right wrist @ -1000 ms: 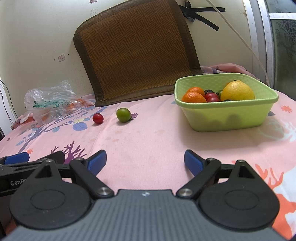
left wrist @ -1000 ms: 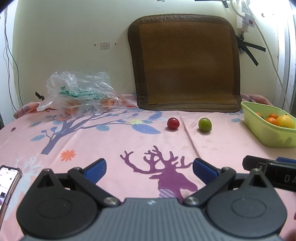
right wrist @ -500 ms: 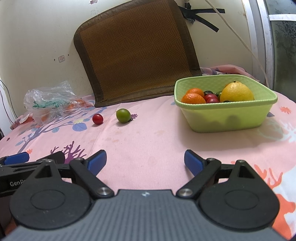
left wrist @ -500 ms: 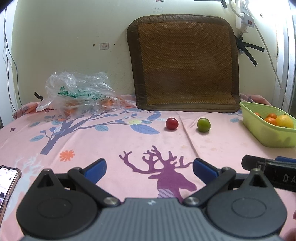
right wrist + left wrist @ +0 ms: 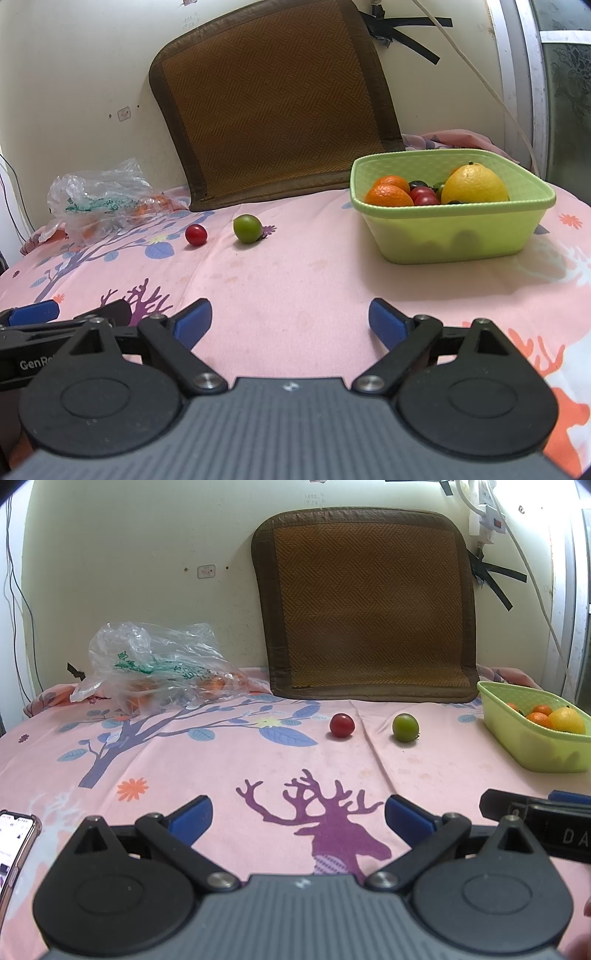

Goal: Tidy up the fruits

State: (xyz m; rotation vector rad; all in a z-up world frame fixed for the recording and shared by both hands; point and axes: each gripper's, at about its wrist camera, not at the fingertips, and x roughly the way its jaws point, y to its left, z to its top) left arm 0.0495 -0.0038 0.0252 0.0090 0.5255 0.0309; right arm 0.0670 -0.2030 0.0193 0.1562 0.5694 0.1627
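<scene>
A small red fruit [image 5: 341, 725] [image 5: 195, 234] and a green fruit [image 5: 405, 727] [image 5: 247, 228] lie side by side on the pink printed cloth, well ahead of both grippers. A light green basket [image 5: 535, 744] [image 5: 454, 230] at the right holds oranges [image 5: 388, 194], a large yellow citrus [image 5: 474, 184] and small red fruits. My left gripper [image 5: 298, 814] is open, low over the cloth with nothing between its fingers. My right gripper [image 5: 290, 320] is open too and holds nothing. Each gripper shows at the edge of the other's view.
A brown woven cushion [image 5: 365, 605] leans on the wall behind the fruits. A crumpled clear plastic bag [image 5: 147, 668] with orange fruit inside lies at the back left. A phone [image 5: 14, 845] rests at the near left edge. Cables hang on the wall at right.
Both views have shifted slightly; the fruits and basket sit a touch higher and farther left in the left wrist view. Nothing was grasped or released.
</scene>
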